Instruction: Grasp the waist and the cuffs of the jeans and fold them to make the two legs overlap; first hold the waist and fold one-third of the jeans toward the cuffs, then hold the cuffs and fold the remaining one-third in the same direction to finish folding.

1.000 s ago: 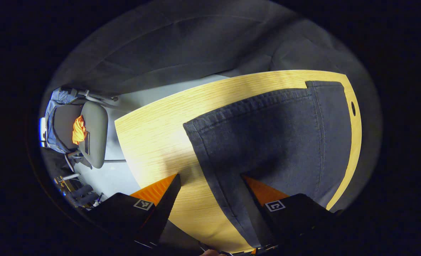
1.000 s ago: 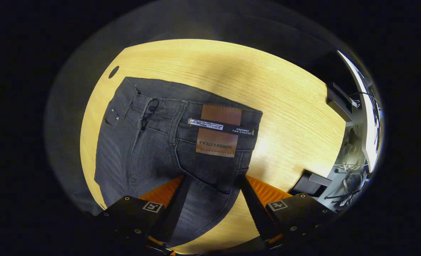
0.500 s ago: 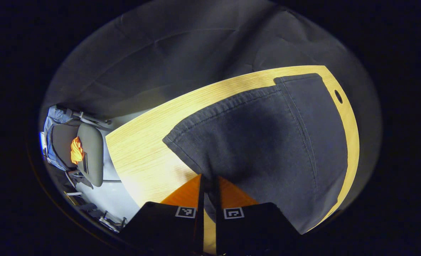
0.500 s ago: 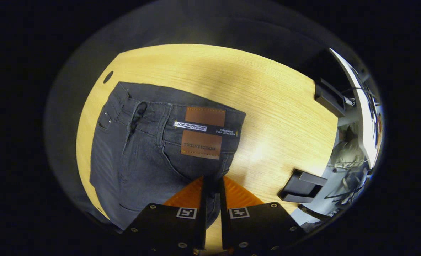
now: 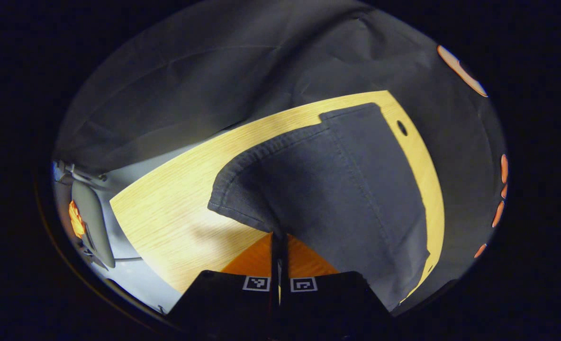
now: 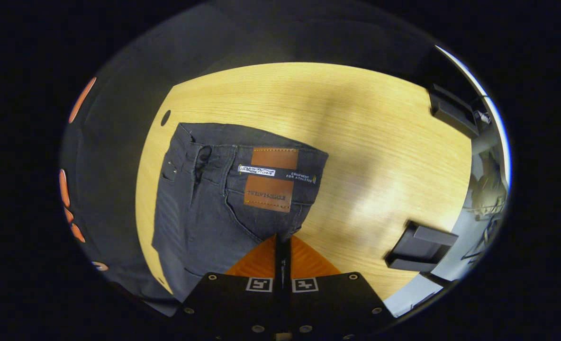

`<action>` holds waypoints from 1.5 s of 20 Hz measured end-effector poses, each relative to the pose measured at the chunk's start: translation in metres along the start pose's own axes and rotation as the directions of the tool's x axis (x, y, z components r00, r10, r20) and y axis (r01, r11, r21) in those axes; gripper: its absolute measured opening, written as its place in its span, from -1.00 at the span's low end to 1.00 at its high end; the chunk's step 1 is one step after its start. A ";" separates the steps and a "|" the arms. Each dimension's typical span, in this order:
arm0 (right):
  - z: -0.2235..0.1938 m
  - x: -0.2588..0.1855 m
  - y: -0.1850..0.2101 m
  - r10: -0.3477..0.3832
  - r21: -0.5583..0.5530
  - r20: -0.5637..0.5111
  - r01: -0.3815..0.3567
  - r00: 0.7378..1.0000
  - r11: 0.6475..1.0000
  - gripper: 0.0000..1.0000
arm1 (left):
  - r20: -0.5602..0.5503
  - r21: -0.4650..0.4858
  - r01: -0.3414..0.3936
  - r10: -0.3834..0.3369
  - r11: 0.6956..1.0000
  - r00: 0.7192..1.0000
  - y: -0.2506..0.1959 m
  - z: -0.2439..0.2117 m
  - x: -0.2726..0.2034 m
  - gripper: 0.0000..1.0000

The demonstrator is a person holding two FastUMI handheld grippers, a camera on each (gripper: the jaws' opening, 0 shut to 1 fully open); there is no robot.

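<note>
Both tools went from spread wide 1 s ago to pressed together now, each w/ denim caught between its fingers.

Left tool (image 5: 278, 235): pinching the near edge of the jeans (image 5: 337, 189) at the cuff end. Hem corner (image 5: 223, 192) now lifted off the worktop (image 5: 167, 222) and curling, shadow under it; 1 s ago that corner lay flat. So grip looks real, not a slip.

Right tool (image 6: 283, 240): pinching the near edge at the waist end, just below the leather patch (image 6: 271, 179). Waistband (image 6: 242, 156) lies on the worktop; fabric near the pinch looks slightly gathered, lift not obvious.

Jeans lie lengthwise on the wood worktop, far edge near the worktop's hole (image 6: 165, 117).

Judgement: grasp phase done at both ends; near leg ready to be carried over onto the far leg so the legs overlap. Thirds folds not yet begun. Watch: thin pinch at waist, heavy denim may pull out.
</note>
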State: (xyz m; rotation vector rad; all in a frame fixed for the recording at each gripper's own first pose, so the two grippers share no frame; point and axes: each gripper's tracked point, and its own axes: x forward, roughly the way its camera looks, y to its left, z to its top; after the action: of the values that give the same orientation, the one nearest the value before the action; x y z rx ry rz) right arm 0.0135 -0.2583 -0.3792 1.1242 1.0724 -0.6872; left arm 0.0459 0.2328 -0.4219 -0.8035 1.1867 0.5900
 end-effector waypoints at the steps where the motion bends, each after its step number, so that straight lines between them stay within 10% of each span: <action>1: -0.002 -0.005 0.000 0.007 -0.020 -0.002 -0.007 1.000 1.000 -1.00 | 0.015 0.018 0.030 -0.030 0.999 0.999 -0.005 0.002 -0.005 -0.98; 17: 0.027 -0.068 0.098 0.190 -0.068 0.087 -0.184 0.978 0.981 -0.99 | 0.066 0.161 0.208 -0.221 0.965 0.973 -0.098 0.076 -0.032 -0.97; 30: 0.046 -0.067 0.145 0.197 -0.008 0.127 -0.198 0.972 0.980 -0.99 | 0.027 0.305 0.210 -0.228 0.929 0.973 -0.175 0.139 0.003 -0.98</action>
State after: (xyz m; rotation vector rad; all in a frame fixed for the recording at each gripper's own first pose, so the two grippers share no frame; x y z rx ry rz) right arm 0.1302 -0.2603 -0.2610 1.1578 0.8381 -0.5948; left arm 0.2607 0.2402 -0.3618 -0.6410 1.0793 0.2394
